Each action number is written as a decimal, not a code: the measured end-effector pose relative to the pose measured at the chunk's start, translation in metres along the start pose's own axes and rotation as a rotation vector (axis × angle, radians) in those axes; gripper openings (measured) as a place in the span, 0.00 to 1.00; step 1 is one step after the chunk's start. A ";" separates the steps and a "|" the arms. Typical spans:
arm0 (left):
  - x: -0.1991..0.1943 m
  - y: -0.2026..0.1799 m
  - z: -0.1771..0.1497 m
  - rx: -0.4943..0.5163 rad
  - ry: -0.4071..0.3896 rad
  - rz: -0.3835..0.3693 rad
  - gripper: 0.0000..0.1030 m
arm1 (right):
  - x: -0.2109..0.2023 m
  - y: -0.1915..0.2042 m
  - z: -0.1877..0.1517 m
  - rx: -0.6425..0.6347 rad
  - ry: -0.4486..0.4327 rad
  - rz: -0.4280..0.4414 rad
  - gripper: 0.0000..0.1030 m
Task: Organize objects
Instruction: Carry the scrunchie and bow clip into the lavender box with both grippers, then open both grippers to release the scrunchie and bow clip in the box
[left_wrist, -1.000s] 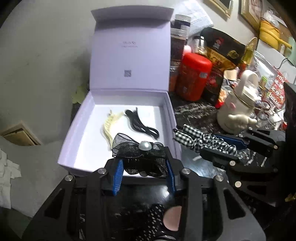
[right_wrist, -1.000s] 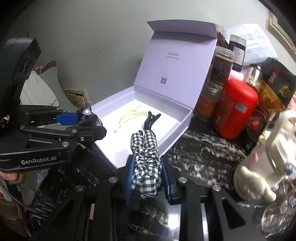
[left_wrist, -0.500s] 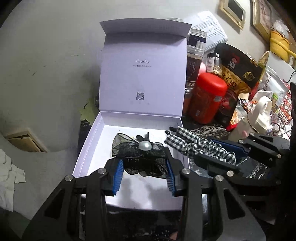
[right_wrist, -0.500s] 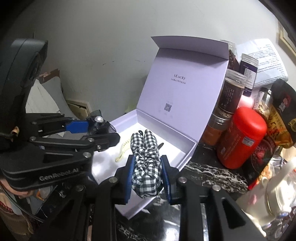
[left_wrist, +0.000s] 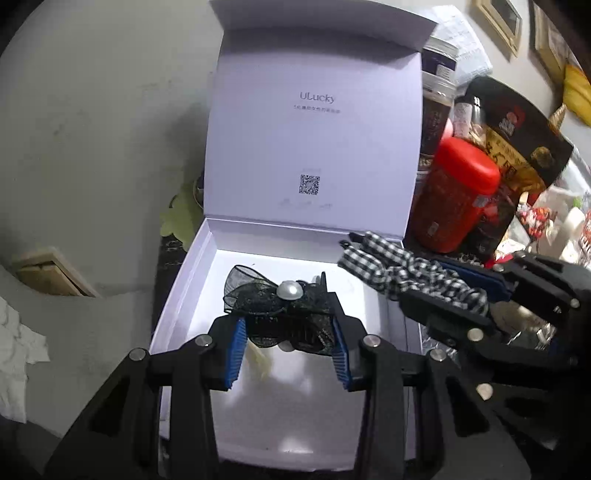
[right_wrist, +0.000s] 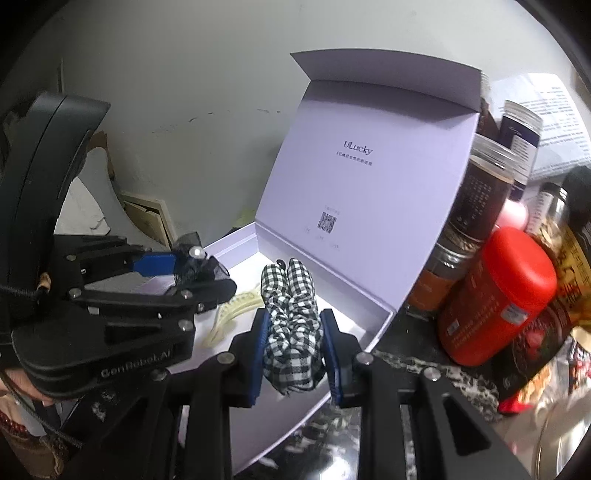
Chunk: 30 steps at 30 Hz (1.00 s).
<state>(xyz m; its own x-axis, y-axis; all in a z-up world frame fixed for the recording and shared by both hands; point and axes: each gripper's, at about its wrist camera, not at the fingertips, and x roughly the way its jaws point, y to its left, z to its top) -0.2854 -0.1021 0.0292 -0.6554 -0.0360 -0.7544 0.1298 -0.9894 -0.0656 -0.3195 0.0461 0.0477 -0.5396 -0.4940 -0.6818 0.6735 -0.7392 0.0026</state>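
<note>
Lavender card is what fills your left wrist view: the open box (left_wrist: 192, 295) stands with its lid upright against the wall, and your left hand-held gripper (left_wrist: 288, 341) hangs over the white floor of it, clamped on the black bow clip (left_wrist: 275, 310) with the pearl on top. The bow lies crosswise between the blue pads, its long axis running pad to pad, and the box floor sits straight below and ahead of it. A pale comb (left_wrist: 258, 360) shows just under the bow, so the free floor lies nearer you and to the right. Your right hand-held gripper (left_wrist: 417, 280) comes in from the right, holding the checked scrunchie (left_wrist: 391, 264) over the box's right wall.

From the right wrist view, your right hand-held gripper (right_wrist: 293, 345) is closed on the checked scrunchie (right_wrist: 290, 317), whose long axis points away from you, along the fingers, toward the lid. Its far end is over the box floor; its near end hangs about at the front rim (right_wrist: 332, 395). The left hand-held gripper (right_wrist: 192, 273) sits to the left, deeper over the box, so it looks the better placed to let go first. The red canister (right_wrist: 495, 299) and jars crowd the desk (right_wrist: 406, 354) just right of the box.
</note>
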 end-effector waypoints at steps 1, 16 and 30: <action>0.002 0.004 0.003 -0.015 -0.002 -0.017 0.36 | 0.006 -0.001 0.003 0.003 0.005 0.005 0.27; 0.039 0.012 0.002 0.008 0.072 0.013 0.36 | 0.046 -0.012 -0.003 0.023 0.064 -0.011 0.27; 0.080 0.016 -0.012 -0.011 0.163 0.031 0.36 | 0.070 -0.021 -0.016 0.059 0.094 -0.004 0.27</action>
<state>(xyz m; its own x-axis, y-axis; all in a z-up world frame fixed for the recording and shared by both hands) -0.3272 -0.1189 -0.0400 -0.5215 -0.0420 -0.8522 0.1564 -0.9866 -0.0470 -0.3635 0.0344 -0.0113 -0.4901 -0.4478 -0.7478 0.6394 -0.7678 0.0407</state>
